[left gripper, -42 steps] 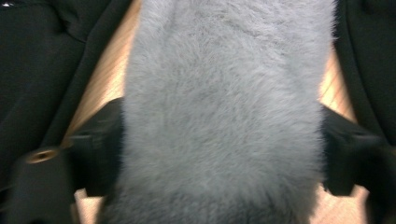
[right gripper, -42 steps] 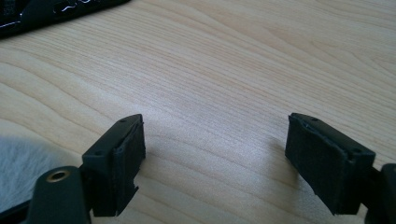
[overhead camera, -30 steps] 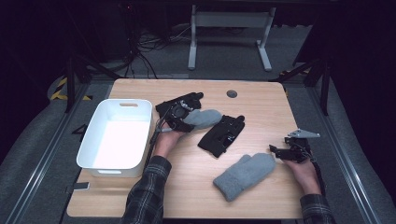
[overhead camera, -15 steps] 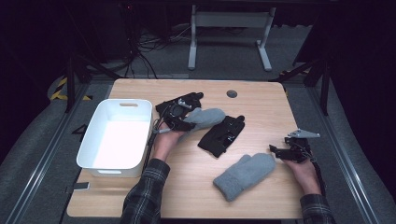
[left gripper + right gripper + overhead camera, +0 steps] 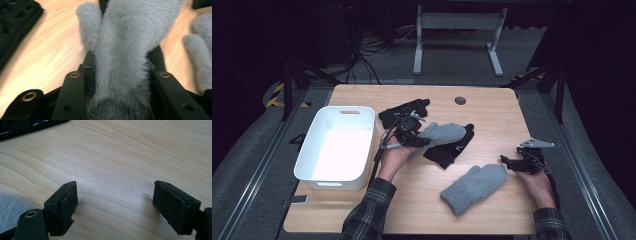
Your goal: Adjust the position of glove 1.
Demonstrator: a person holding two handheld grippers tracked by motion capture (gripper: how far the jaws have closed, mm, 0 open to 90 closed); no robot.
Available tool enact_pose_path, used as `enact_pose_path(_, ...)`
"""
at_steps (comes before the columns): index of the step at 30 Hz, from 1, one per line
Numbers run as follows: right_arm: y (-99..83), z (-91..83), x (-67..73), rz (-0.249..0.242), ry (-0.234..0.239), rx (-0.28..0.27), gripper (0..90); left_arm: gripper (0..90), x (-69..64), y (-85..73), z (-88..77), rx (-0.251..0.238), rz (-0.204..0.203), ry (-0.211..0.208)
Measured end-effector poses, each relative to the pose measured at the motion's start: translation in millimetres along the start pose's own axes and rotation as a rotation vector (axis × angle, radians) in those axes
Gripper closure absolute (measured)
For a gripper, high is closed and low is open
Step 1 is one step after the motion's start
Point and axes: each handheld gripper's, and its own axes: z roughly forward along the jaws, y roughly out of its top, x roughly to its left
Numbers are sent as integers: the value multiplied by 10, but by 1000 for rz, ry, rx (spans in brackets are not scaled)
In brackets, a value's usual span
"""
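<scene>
Tabletop (image 5: 492,107): left tongs (image 5: 412,136) clamp grey mitten (image 5: 439,136) pointing right; right tongs (image 5: 508,161) gape

This looks like a lab or test room set up for recording, not a home. A light wooden table (image 5: 492,105) stands alone on grey carpet (image 5: 247,200) in a dark, black-walled space. Beyond the table's far edge a tangle of cables (image 5: 367,55) lies on the floor beside the white metal legs of a stand (image 5: 457,30). Yellow-and-black hazard tape (image 5: 279,95) marks the floor off the far left corner, and metal rails (image 5: 257,170) run along both sides.
</scene>
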Motion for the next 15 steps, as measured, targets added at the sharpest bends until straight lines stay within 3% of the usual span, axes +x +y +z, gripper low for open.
enact_pose_path(9,0,0,0,-1,0,0,204,622,-401,60,-48,-3,44,-39)
enact_pose_path(15,0,0,0,-1,-1,0,204,622,-697,37,9,0,70,-79)
